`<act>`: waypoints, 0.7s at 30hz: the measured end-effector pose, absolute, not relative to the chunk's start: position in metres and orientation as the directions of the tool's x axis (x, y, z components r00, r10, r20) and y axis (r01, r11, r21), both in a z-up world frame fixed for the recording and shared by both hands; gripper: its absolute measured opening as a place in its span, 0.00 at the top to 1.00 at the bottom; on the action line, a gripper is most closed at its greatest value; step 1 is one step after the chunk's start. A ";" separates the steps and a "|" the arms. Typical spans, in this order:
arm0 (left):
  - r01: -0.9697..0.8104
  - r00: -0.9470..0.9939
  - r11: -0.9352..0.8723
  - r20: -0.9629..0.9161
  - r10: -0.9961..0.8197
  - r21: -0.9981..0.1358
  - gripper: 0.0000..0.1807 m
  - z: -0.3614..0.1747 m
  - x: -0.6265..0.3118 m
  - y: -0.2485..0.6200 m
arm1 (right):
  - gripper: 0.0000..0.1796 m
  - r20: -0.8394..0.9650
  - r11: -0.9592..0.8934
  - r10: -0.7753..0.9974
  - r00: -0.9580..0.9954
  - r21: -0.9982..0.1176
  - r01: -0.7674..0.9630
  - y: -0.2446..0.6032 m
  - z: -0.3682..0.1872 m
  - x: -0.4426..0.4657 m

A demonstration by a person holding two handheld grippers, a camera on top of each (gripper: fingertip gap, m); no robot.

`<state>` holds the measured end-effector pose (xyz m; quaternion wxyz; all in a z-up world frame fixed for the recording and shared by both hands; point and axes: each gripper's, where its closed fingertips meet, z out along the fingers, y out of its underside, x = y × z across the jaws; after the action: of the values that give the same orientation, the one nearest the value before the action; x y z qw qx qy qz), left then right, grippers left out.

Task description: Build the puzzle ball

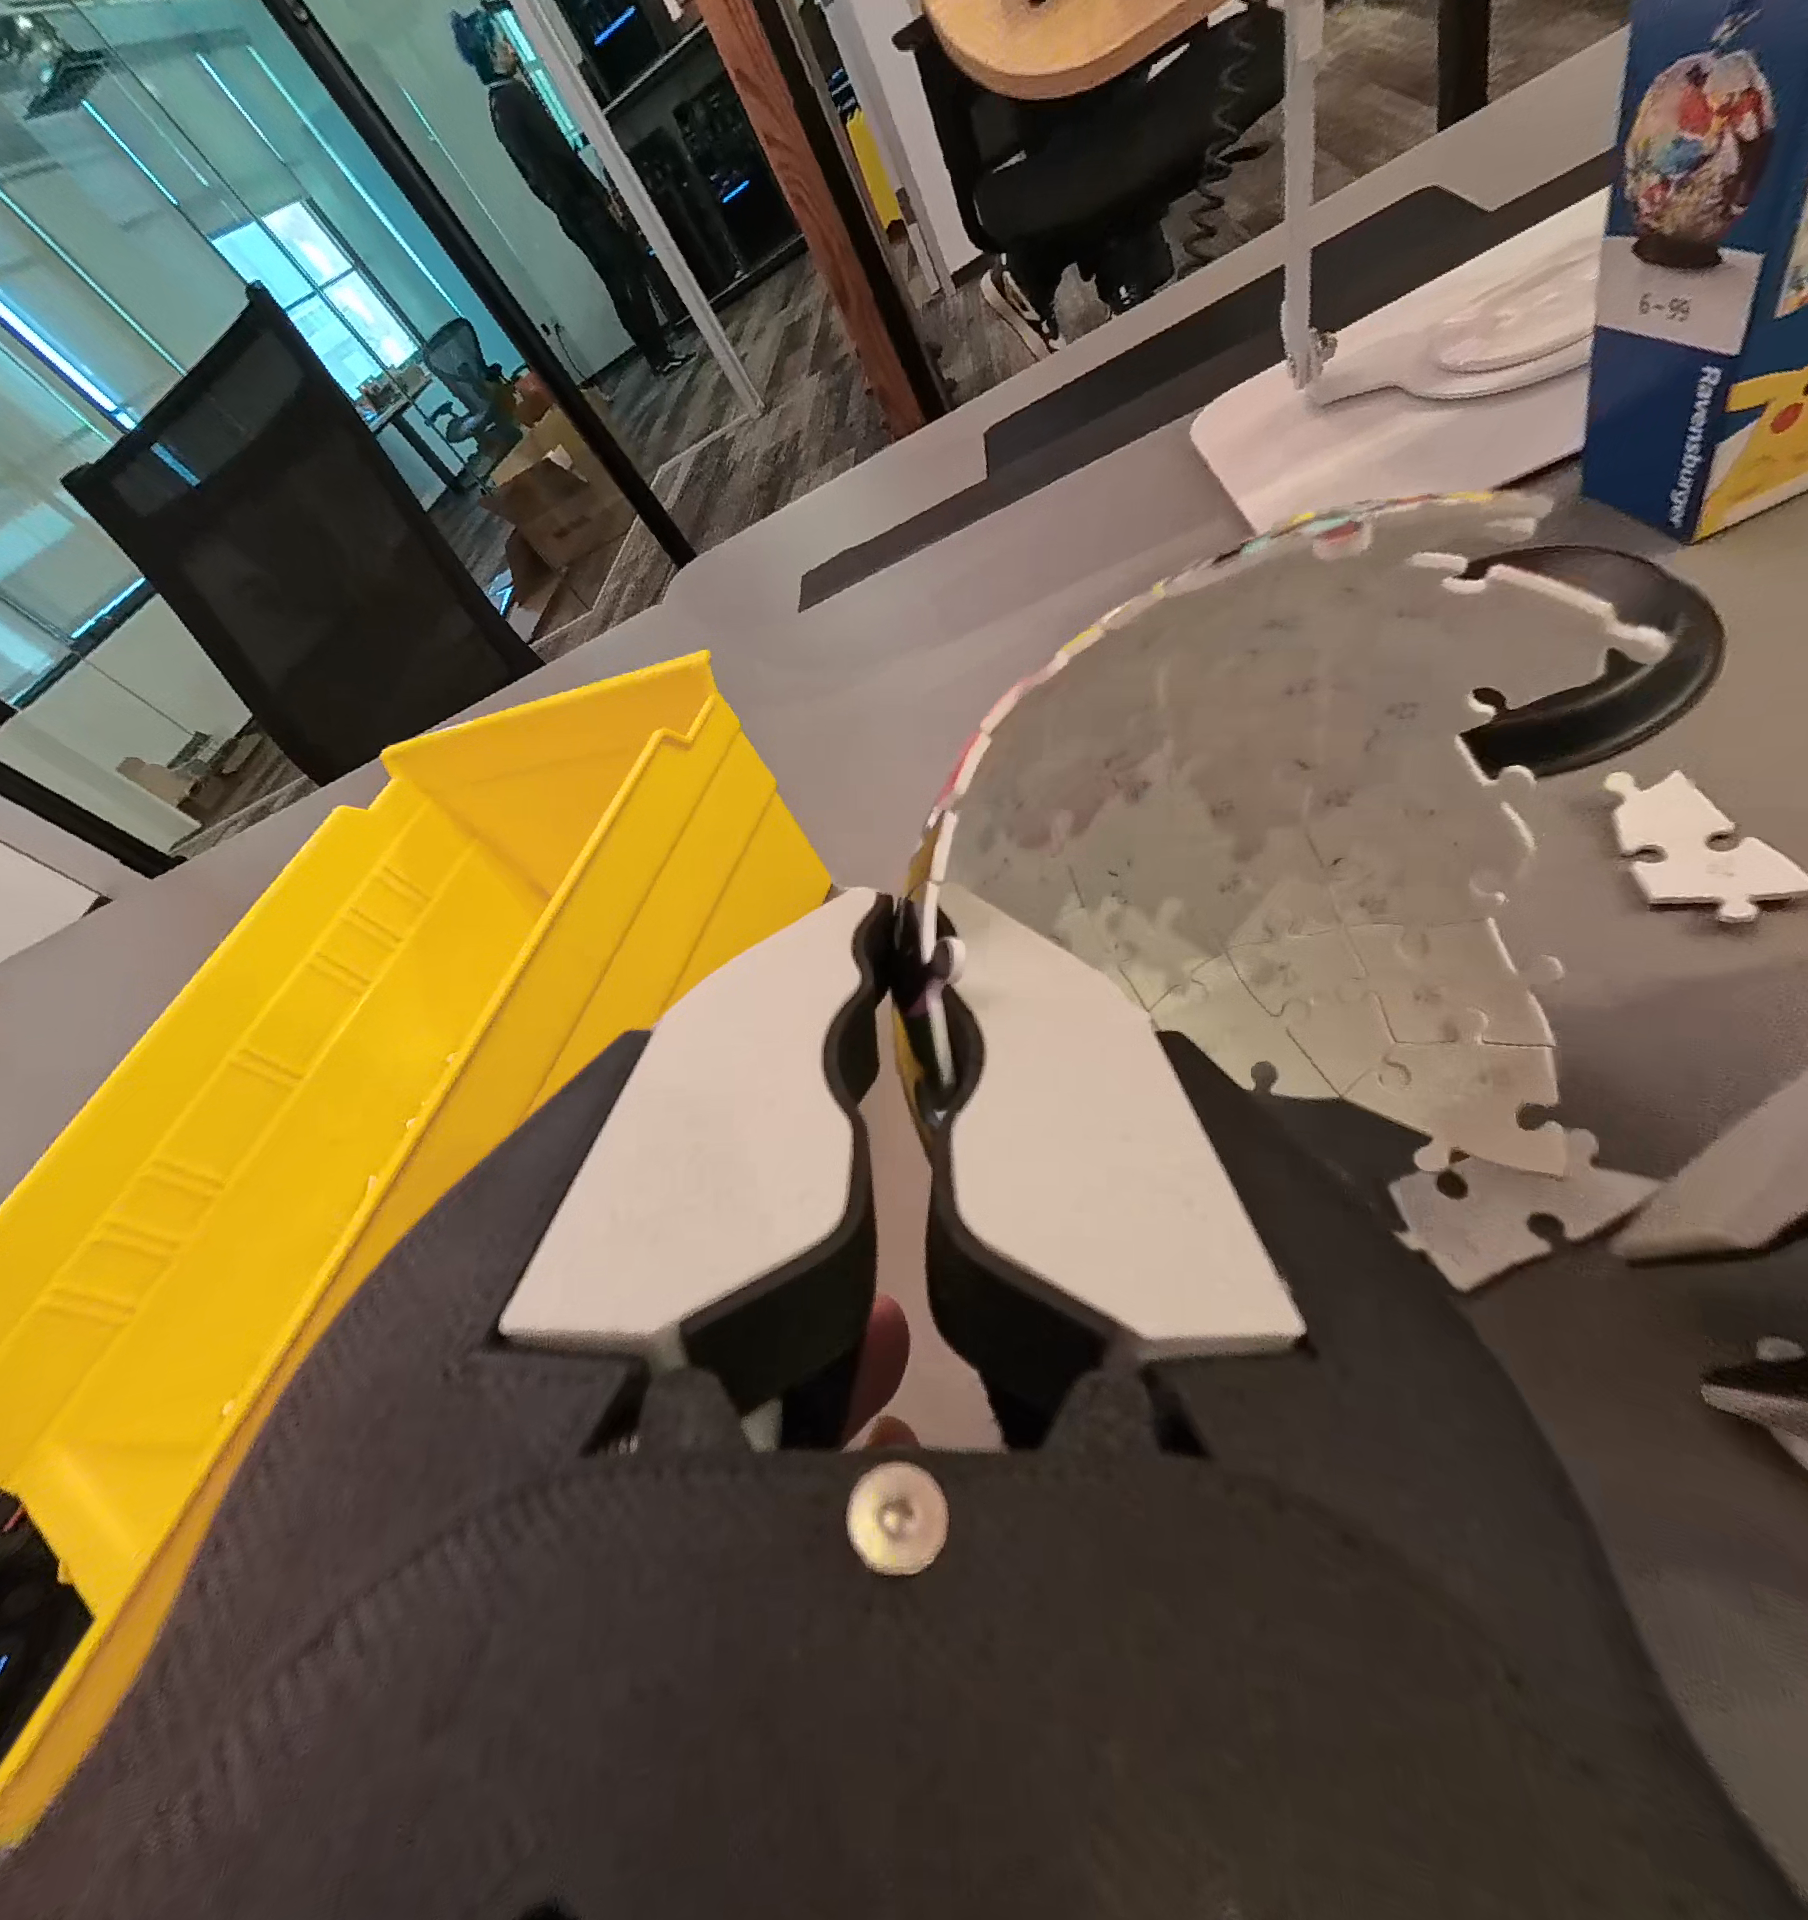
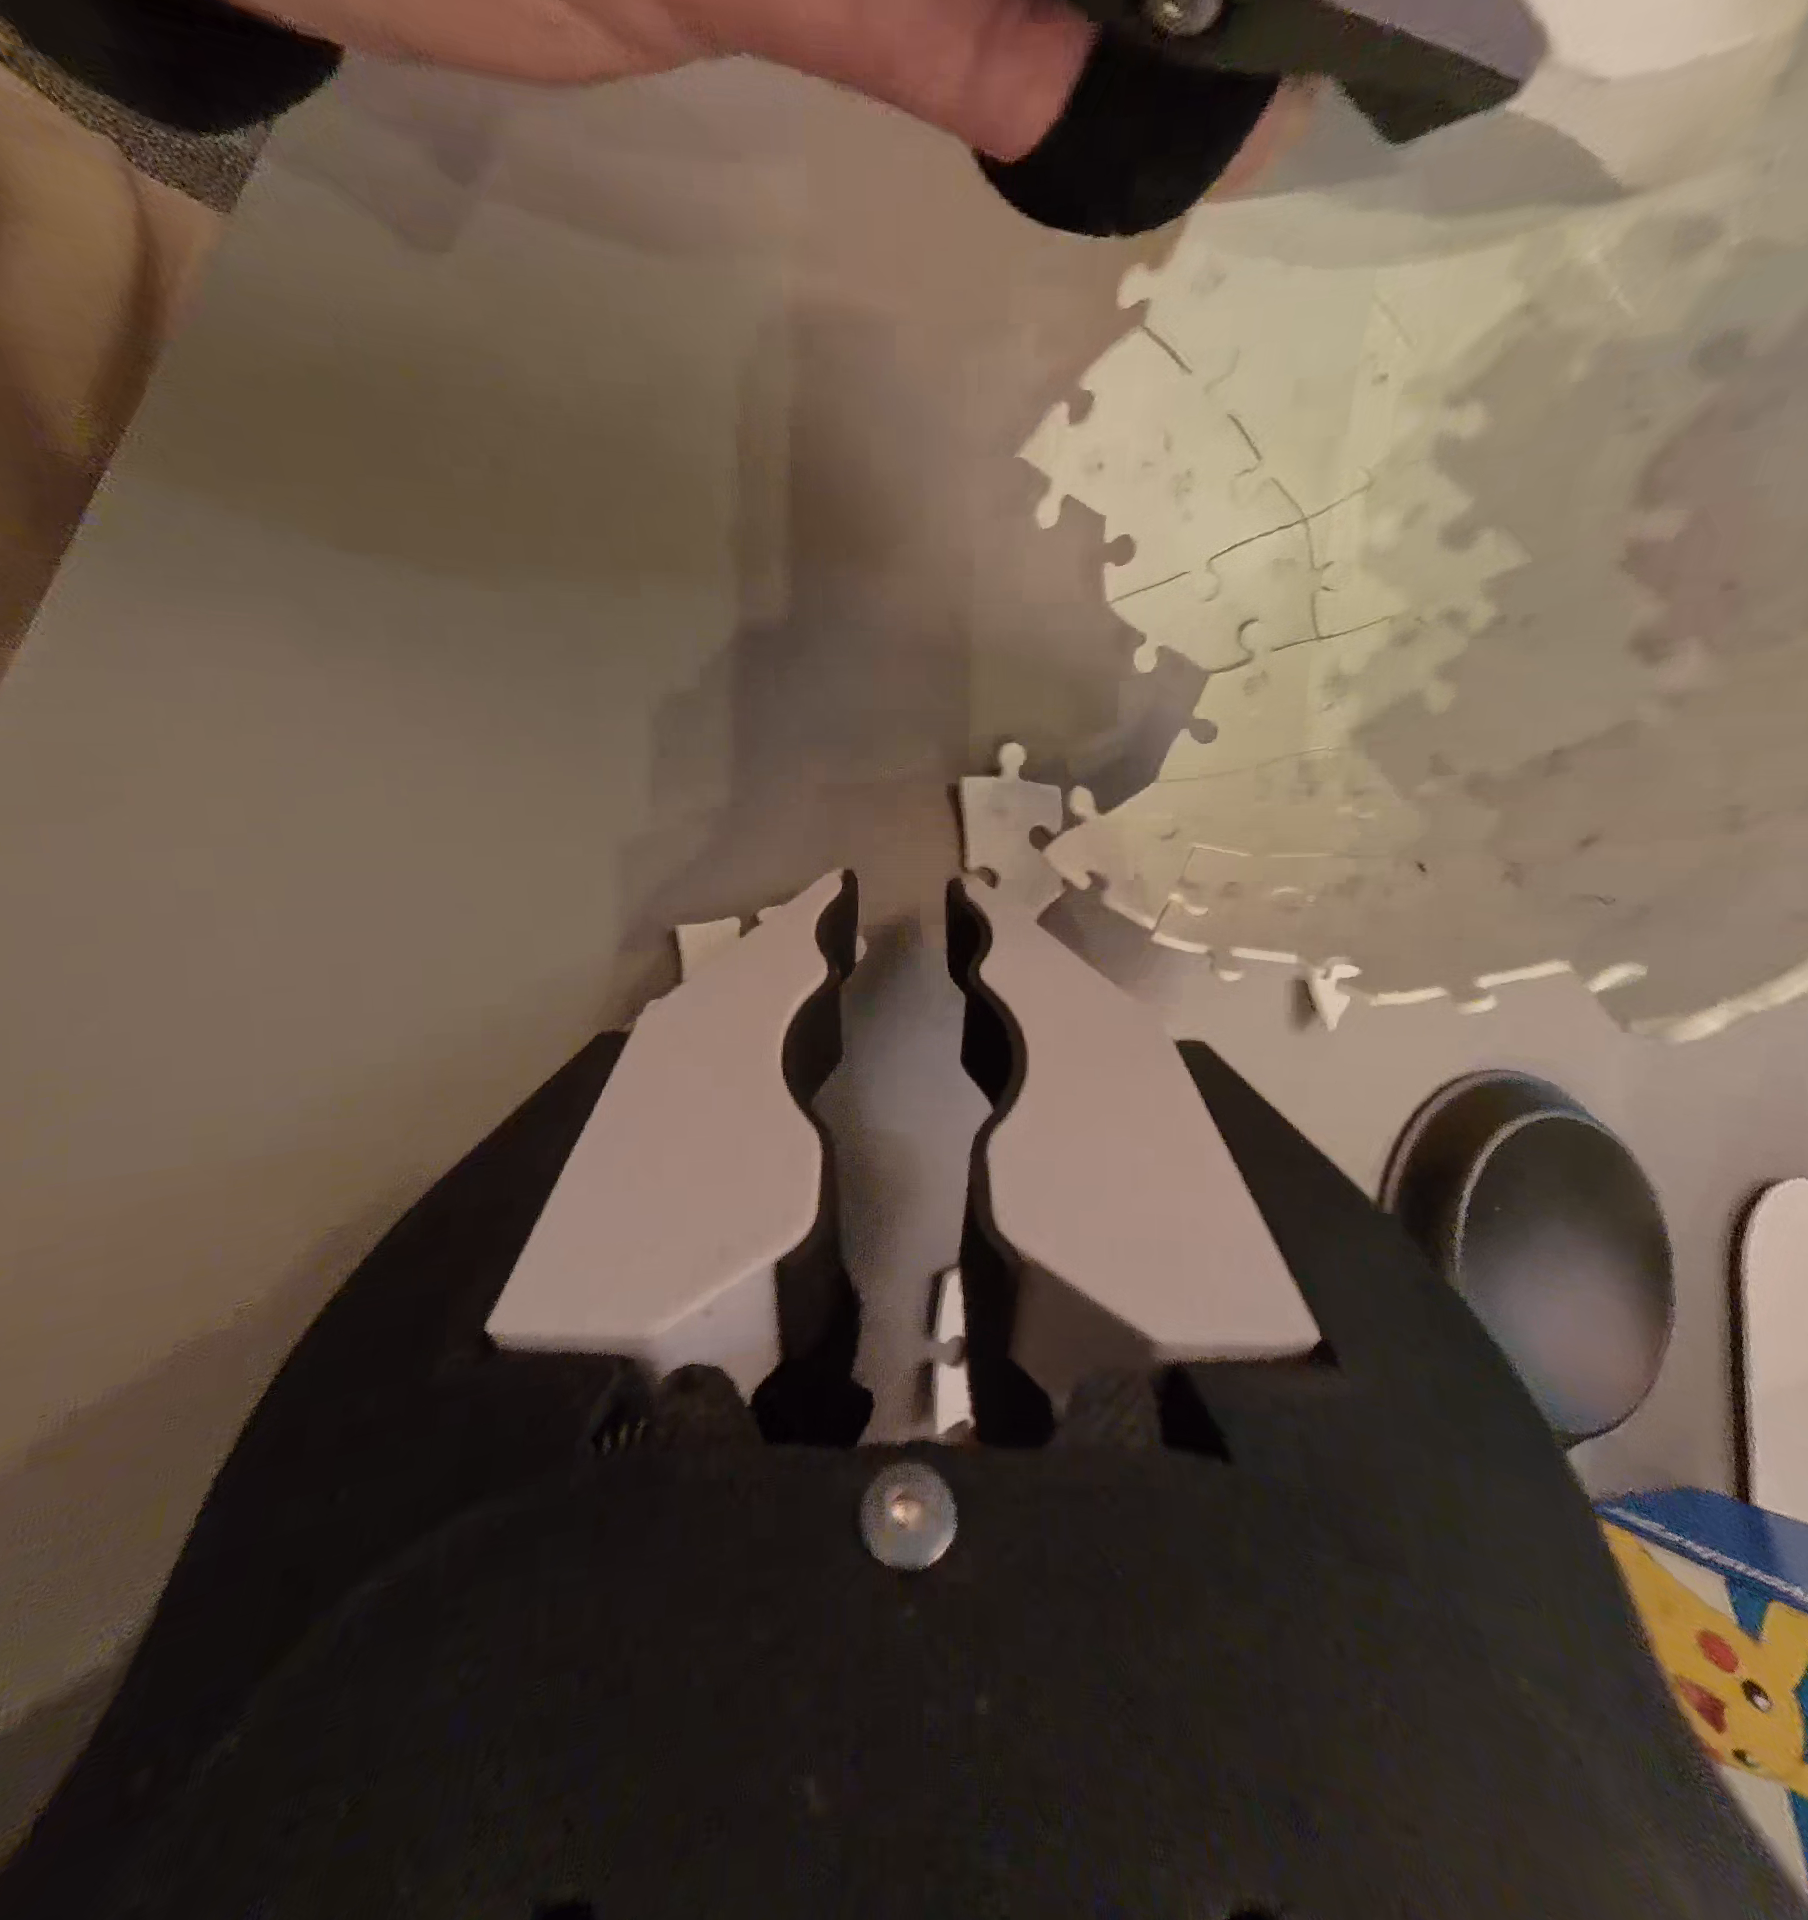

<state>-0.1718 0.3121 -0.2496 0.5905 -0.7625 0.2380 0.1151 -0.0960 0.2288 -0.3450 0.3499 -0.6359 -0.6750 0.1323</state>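
- My left gripper [image 1: 919,1003] has its jaws pinched on the rim of the half-built puzzle ball shell [image 1: 1253,831], and I should keep that pinch firm so the shell does not wobble.
- My right gripper [image 2: 900,914] has its jaws a little apart with nothing between them, low over the grey table [image 2: 412,675].
- I think my next job is to grab a loose puzzle piece [image 2: 1009,821] just in front of the right tips, so I would go slowly and nip its flat edge.
- The shell is a curved bowl of joined pieces, pale inside, with bumpy edges and bright colours along the rim.
- It sits on the table, between the yellow bin [image 1: 391,1039] and the black stand ring [image 1: 1627,665].
- Two joined pieces [image 1: 1700,847] lie beside it.
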 end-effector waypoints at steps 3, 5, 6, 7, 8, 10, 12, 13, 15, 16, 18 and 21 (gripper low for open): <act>-0.493 0.864 -0.199 -0.449 -0.226 -0.847 0.97 -0.253 -0.176 0.314 | 0.92 0.263 0.123 0.963 0.061 -0.628 0.768 0.226 -0.348 -0.100; -0.491 0.865 -0.199 -0.449 -0.224 -0.848 0.97 -0.253 -0.178 0.315 | 0.92 0.257 0.115 0.964 0.067 -0.631 0.768 0.226 -0.348 -0.101; -0.491 0.865 -0.198 -0.448 -0.224 -0.848 0.97 -0.252 -0.179 0.315 | 0.92 0.260 0.116 0.963 0.071 -0.637 0.762 0.227 -0.346 -0.102; -0.489 0.866 -0.196 -0.447 -0.223 -0.850 0.97 -0.252 -0.179 0.316 | 0.92 0.254 0.109 0.964 0.078 -0.647 0.755 0.227 -0.344 -0.102; -0.487 0.867 -0.196 -0.445 -0.224 -0.851 0.97 -0.252 -0.180 0.316 | 0.91 0.239 0.093 0.967 0.089 -0.656 0.749 0.227 -0.342 -0.102; -0.483 0.869 -0.198 -0.440 -0.227 -0.853 0.97 -0.254 -0.180 0.316 | 0.90 0.232 0.074 0.967 0.108 -0.655 0.752 0.231 -0.343 -0.101; -0.479 0.871 -0.201 -0.435 -0.229 -0.854 0.97 -0.256 -0.181 0.317 | 0.90 0.218 0.059 0.970 0.109 -0.644 0.762 0.232 -0.347 -0.100; -0.477 0.872 -0.201 -0.432 -0.231 -0.855 0.97 -0.257 -0.181 0.318 | 0.90 0.208 0.050 0.972 0.112 -0.646 0.761 0.232 -0.349 -0.100; -0.477 0.872 -0.199 -0.432 -0.232 -0.856 0.97 -0.257 -0.181 0.318 | 0.91 0.196 0.041 0.974 0.117 -0.654 0.755 0.231 -0.349 -0.102; -0.476 0.872 -0.198 -0.430 -0.234 -0.857 0.97 -0.257 -0.181 0.318 | 0.92 0.198 0.040 0.973 0.120 -0.655 0.755 0.231 -0.349 -0.103; -0.474 0.872 -0.197 -0.428 -0.238 -0.858 0.97 -0.257 -0.181 0.319 | 0.91 0.194 0.032 0.973 0.128 -0.657 0.753 0.231 -0.349 -0.103; -0.473 0.872 -0.198 -0.424 -0.243 -0.859 0.98 -0.259 -0.179 0.319 | 0.92 0.166 0.006 0.976 0.140 -0.667 0.745 0.230 -0.349 -0.105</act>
<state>-0.1794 0.3191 -0.2593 0.5887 -0.7678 0.2331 0.0974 -0.1045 0.2302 -0.3491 0.3239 -0.6821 -0.6309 0.1782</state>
